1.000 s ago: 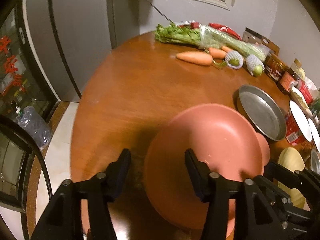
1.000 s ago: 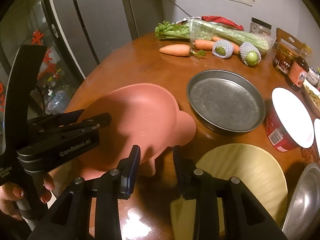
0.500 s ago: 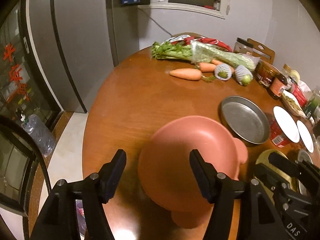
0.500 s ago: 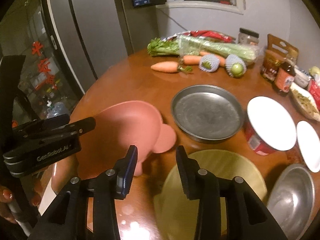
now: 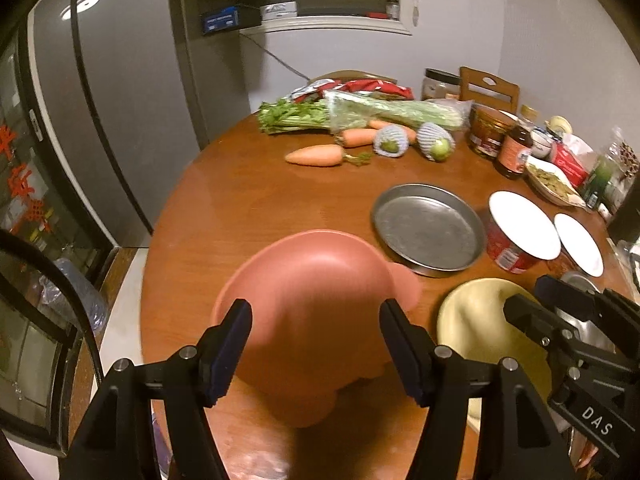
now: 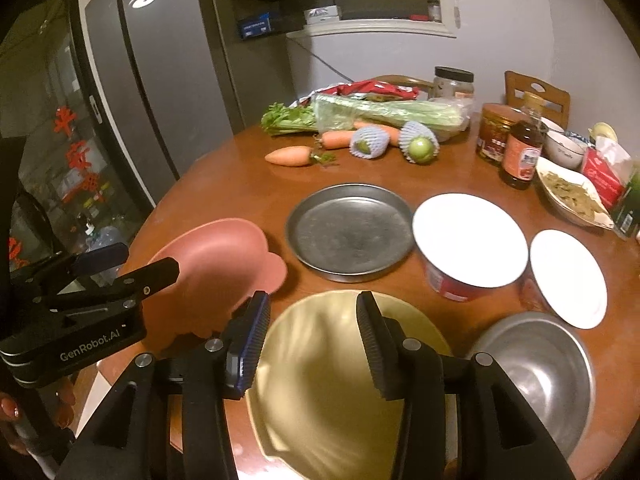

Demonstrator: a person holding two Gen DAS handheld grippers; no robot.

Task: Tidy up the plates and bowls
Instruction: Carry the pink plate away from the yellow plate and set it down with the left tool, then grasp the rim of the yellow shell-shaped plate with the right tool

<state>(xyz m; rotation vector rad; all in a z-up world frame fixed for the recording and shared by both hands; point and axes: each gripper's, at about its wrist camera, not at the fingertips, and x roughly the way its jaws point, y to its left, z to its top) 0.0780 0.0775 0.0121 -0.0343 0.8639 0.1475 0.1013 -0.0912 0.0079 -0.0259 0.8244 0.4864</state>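
Note:
A pink bowl (image 5: 312,280) with small ear-shaped handles rests on the round wooden table (image 5: 240,208). My left gripper (image 5: 316,344) hovers open above its near side, pads clear of the rim. To its right lies a yellow plate (image 6: 332,380), and my right gripper (image 6: 312,340) hangs over it. The right jaws are opening, and nothing sits between the pads. A steel pan (image 6: 348,232) sits behind both dishes, and a steel bowl (image 6: 536,376) lies at the right. The pink bowl (image 6: 216,256) and the left gripper (image 6: 136,266) also show in the right wrist view.
Two red tubs with white lids (image 6: 468,232) stand right of the pan. Carrots (image 5: 316,155), wrapped fruit, celery, jars and bottles (image 6: 520,152) line the far side. A grey fridge (image 5: 120,100) stands beyond the table's left edge. A hand (image 6: 12,420) holds the left gripper's handle.
Both grippers have drawn back and risen from the dishes, so more of the table shows. The right jaws have widened, the left ones slightly. The pink bowl and yellow plate stay put.

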